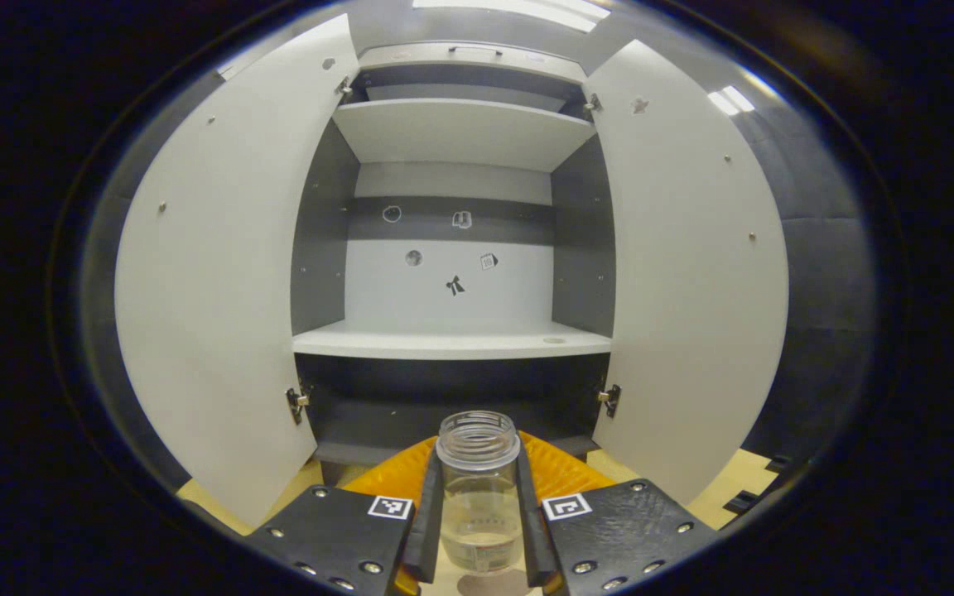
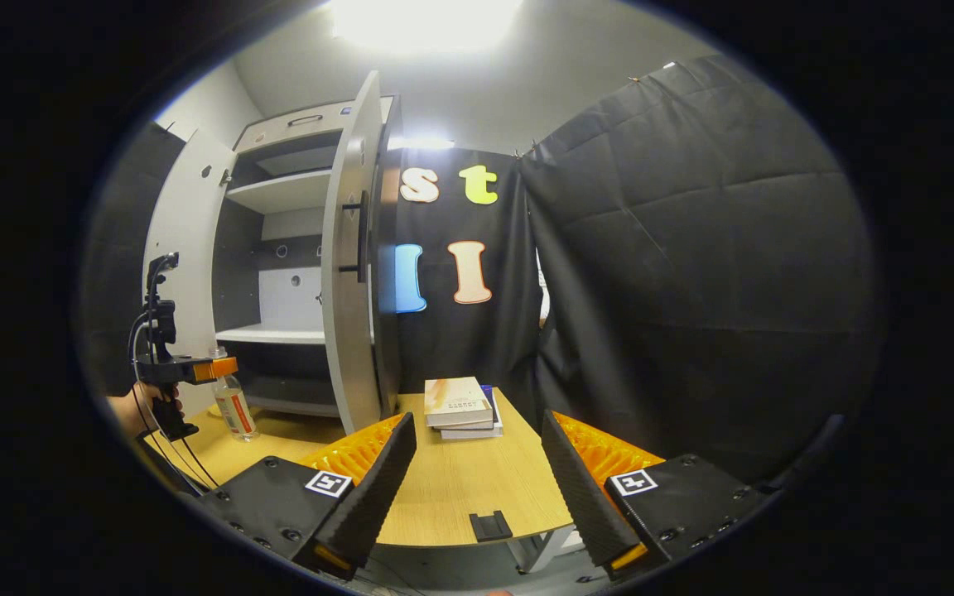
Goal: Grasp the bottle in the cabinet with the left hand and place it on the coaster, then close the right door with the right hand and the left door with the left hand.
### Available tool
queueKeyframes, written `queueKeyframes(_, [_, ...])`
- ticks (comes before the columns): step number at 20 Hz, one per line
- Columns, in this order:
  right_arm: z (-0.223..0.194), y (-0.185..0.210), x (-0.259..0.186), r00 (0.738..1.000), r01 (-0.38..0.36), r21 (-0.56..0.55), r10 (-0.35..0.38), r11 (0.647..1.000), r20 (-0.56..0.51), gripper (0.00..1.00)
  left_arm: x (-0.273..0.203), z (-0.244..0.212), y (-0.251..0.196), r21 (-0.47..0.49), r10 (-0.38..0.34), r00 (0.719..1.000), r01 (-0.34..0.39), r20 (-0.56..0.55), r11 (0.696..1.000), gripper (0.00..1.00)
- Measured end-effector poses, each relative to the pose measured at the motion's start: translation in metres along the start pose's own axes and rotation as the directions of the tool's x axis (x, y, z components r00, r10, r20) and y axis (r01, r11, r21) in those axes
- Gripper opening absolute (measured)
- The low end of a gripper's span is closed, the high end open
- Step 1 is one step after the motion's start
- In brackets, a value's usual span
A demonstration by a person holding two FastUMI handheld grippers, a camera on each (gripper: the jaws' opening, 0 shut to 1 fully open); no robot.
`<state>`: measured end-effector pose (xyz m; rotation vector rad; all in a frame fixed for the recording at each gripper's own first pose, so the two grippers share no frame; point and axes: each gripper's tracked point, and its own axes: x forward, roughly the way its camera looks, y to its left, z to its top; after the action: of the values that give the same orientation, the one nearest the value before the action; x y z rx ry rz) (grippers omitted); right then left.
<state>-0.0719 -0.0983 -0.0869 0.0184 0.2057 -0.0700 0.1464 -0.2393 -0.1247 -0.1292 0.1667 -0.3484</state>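
Clamping the left gripper (image 1: 479, 513) on the clear, slippery, nearly empty bottle (image 1: 478, 488) at six o'clock, we squeeze mid-body gently; the right gripper (image 2: 477, 463) gapes.

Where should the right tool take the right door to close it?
By the dark bar handle on the right door's outer face, or by a push on that face. The door stands swung wide, edge-on to the open right tool, so come from its outer, handle side.

You're facing a booth hung with black cloth (image 2: 692, 273) under a bright ceiling light (image 2: 423, 21). A pale wooden worktop (image 2: 452, 488) carries stacked books (image 2: 460, 404) near its far edge.
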Motion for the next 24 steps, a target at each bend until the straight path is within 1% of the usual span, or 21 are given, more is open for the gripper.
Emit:
queueKeyframes(4, [-0.002,-0.001,-0.006,1.0,0.016,-0.006,-0.016,1.0,-0.004,0.98,0.0,-0.033,-0.002,-0.005,0.001,1.0,-0.001,-0.026,1.0,0.42])
queueKeyframes(5, [-0.004,-0.001,-0.005,1.0,0.019,-0.005,-0.019,1.0,-0.008,0.94,0.0,-0.041,-0.003,0.0,-0.001,1.0,0.001,-0.029,1.0,0.42])
queueKeyframes(6, [-0.006,0.0,-0.006,1.0,0.018,-0.005,-0.018,1.0,-0.017,0.98,-0.001,-0.049,-0.005,0.006,-0.004,0.999,0.005,-0.031,1.0,0.42])
queueKeyframes(10, [-0.009,0.003,-0.01,0.999,0.014,-0.021,-0.014,1.0,-0.032,0.97,0.0,-0.082,-0.013,-0.005,-0.02,0.998,0.02,-0.059,1.0,0.42])
queueKeyframes(11, [-0.01,0.002,-0.01,0.999,0.017,-0.025,-0.018,1.0,-0.032,0.94,0.003,-0.088,-0.013,-0.007,-0.016,0.998,0.015,-0.062,1.0,0.41])
queueKeyframes(12, [-0.011,0.001,-0.01,0.999,0.019,-0.028,-0.02,0.999,-0.03,0.97,0.005,-0.092,-0.011,-0.003,-0.008,0.998,0.008,-0.06,1.0,0.42])
queueKeyframes(15, [-0.02,0.0,-0.009,0.999,0.027,-0.026,-0.028,0.999,-0.045,0.98,0.004,-0.111,-0.013,-0.002,0.001,0.998,-0.001,-0.067,1.0,0.42])
queueKeyframes(16, [-0.023,0.0,-0.009,0.998,0.027,-0.022,-0.028,0.999,-0.055,0.94,0.003,-0.116,-0.013,-0.005,0.002,0.997,-0.002,-0.072,1.0,0.42])
queueKeyframes(17, [-0.025,0.001,-0.009,0.998,0.024,-0.02,-0.025,1.0,-0.063,0.98,0.003,-0.119,-0.012,-0.003,0.006,0.997,-0.006,-0.071,1.0,0.43])
queueKeyframes(21, [-0.025,0.0,-0.009,0.998,0.022,-0.032,-0.024,0.999,-0.064,0.98,0.0,-0.133,-0.014,0.001,0.018,0.997,-0.018,-0.078,1.0,0.42])
queueKeyframes(23, [-0.025,-0.001,-0.008,0.998,0.025,-0.029,-0.027,0.999,-0.059,0.98,-0.001,-0.13,-0.016,0.005,0.023,0.998,-0.023,-0.058,1.0,0.42])
queueKeyframes(24, [-0.025,-0.001,-0.007,0.998,0.023,-0.025,-0.025,0.999,-0.063,0.98,-0.001,-0.133,-0.015,0.005,0.026,0.998,-0.026,-0.065,1.0,0.42])
